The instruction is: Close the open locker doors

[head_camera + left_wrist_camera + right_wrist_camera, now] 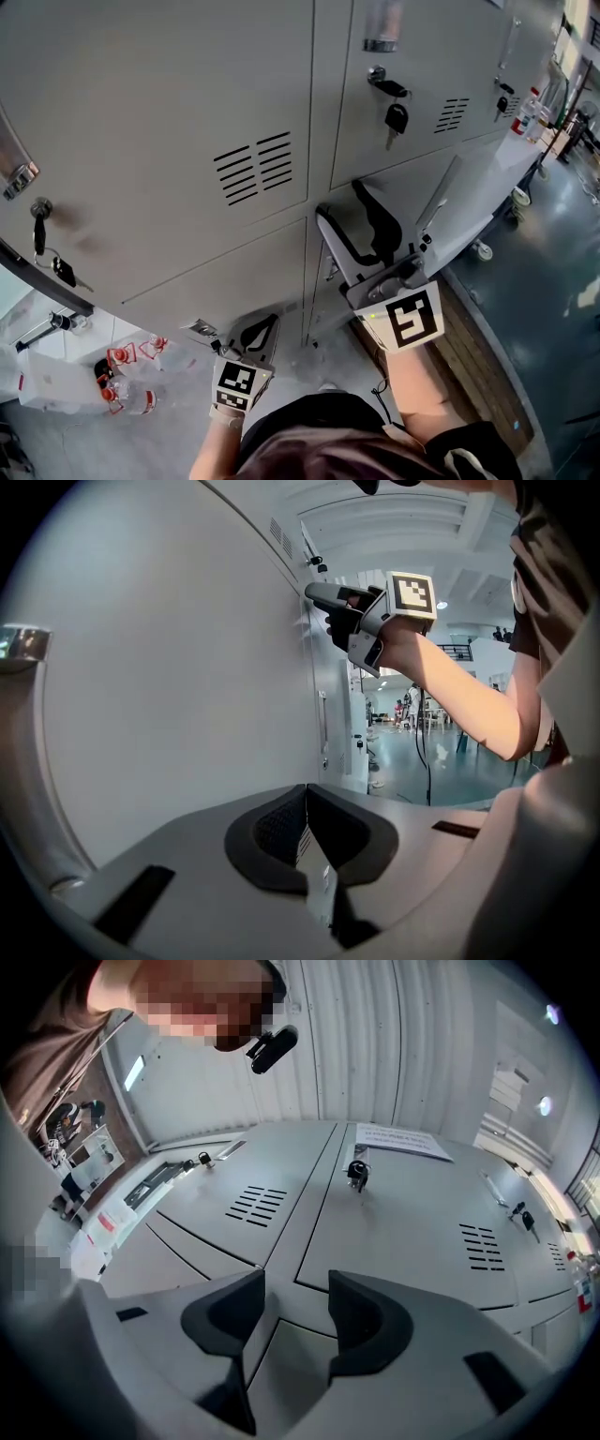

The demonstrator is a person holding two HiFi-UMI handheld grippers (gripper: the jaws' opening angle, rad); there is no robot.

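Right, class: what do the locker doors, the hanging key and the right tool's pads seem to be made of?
Locker doors: likely sheet metal, matte light-grey paint; louvre slots pressed into them.
Hanging key: black head, probably plastic; blade too small to judge.
Right tool's pads: black, matte, perhaps rubber or plastic; curved moulded shape.
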